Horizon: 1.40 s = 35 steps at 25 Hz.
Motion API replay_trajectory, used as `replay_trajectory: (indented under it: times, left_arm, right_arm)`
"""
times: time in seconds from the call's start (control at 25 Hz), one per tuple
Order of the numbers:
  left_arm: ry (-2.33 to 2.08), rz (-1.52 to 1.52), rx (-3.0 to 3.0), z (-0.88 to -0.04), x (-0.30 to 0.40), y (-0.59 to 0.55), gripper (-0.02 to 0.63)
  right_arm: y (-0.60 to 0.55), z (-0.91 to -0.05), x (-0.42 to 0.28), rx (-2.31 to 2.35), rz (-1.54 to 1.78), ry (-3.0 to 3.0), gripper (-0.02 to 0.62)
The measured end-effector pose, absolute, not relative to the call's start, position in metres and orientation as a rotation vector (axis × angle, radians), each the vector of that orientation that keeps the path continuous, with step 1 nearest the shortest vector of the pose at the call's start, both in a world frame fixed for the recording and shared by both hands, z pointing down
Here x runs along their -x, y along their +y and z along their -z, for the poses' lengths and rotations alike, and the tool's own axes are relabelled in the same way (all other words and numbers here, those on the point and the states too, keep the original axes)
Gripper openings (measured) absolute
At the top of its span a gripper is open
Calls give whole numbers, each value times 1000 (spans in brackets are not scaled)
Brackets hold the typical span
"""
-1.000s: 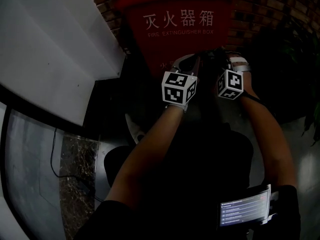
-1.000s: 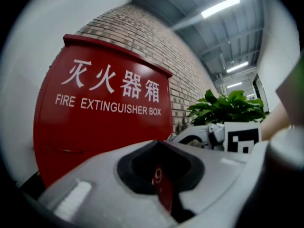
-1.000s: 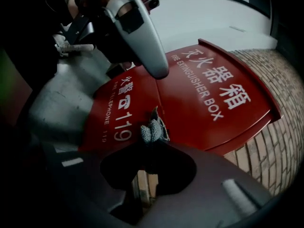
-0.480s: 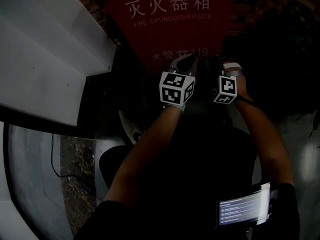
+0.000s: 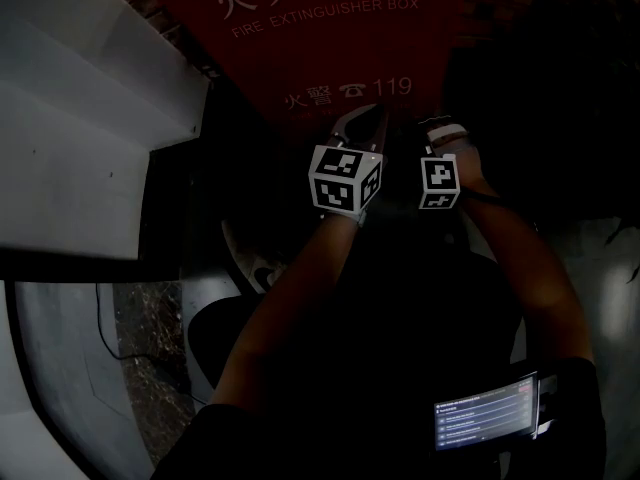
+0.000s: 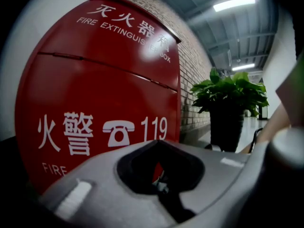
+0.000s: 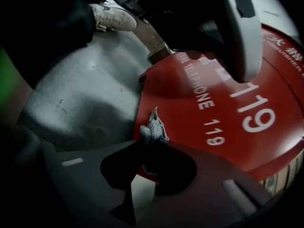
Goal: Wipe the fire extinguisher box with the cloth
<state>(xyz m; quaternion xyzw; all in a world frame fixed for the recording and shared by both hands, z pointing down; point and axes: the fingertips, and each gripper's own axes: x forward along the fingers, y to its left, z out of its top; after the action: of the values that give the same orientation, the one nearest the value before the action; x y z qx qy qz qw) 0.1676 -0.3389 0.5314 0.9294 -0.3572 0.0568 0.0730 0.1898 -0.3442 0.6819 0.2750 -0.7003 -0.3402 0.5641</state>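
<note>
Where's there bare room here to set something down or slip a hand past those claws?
The grey floor between the box and the shoe lies bare, as does the box front above its 119 print. Crowded: the left claw and the right claw, gripping the cloth, sit close together, and a potted plant stands beside the box.

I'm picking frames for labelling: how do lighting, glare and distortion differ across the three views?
Head view: badly underexposed, though the fire extinguisher box lettering is legible. Left gripper view: bright, with a glare patch on the box's upper part and a fisheye bulge. Right gripper view: dim, dark corners, yet the cloth reads clearly.
</note>
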Motion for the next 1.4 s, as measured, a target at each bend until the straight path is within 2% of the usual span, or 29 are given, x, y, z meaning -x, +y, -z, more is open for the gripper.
replay_trajectory:
  times: [0.36,0.52,0.8,1.2,1.4]
  left_arm:
    - [-1063,-206,-2736,-574,-158,-349,-2]
    - [-1045,-176,-2724,-560,-150,-342,-2]
    - [-1010,-75,-2802,-449,-130,-308,-2]
    - [-1125,-12,-3064,-241,-89,-294,-2]
    - [-1198,15,-3152,-158,-64,-287,-2]
  right_arm:
    - [-343,-724,-185,-583,682,-1726,61]
    - [-332,-696,-178,-610,638,-1848,61]
    - [-290,-570,-154,-664,769,-1950,63]
    - [-269,-299,-124,-797,1092,-1983,61]
    - [-262,-184,-108,-865,1043,-2163,61]
